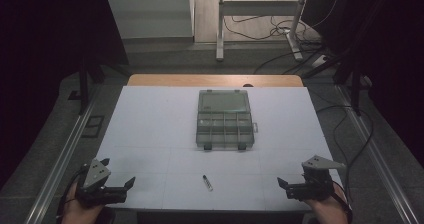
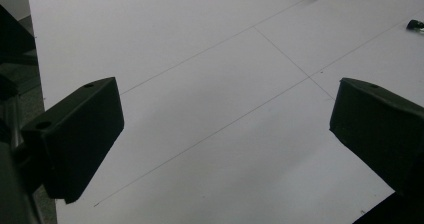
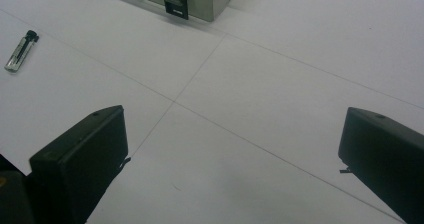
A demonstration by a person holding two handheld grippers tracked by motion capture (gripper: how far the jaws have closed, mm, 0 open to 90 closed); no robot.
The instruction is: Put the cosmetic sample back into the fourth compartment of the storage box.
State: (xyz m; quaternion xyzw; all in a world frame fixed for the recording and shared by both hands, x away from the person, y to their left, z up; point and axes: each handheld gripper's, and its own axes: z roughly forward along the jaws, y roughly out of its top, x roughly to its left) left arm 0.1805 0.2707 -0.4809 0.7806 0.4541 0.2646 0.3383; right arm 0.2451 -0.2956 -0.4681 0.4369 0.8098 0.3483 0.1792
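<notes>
Left claw (image 1: 119, 173), near edge at 7 o'clock: jaws wide, empty. Right claw (image 1: 291, 182), 5 o'clock: jaws wide, empty. Small clear tube (image 1: 207, 182), 6 o'clock, lying flat on white desk (image 1: 150, 129) between claws; risk: may roll or skid if pinched off-centre. Compartment box (image 1: 224, 120), 12 o'clock, latched shut.

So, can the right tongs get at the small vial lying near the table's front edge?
Probably yes: the right tongs are open, and bare table lies between them and the small vial.
</notes>
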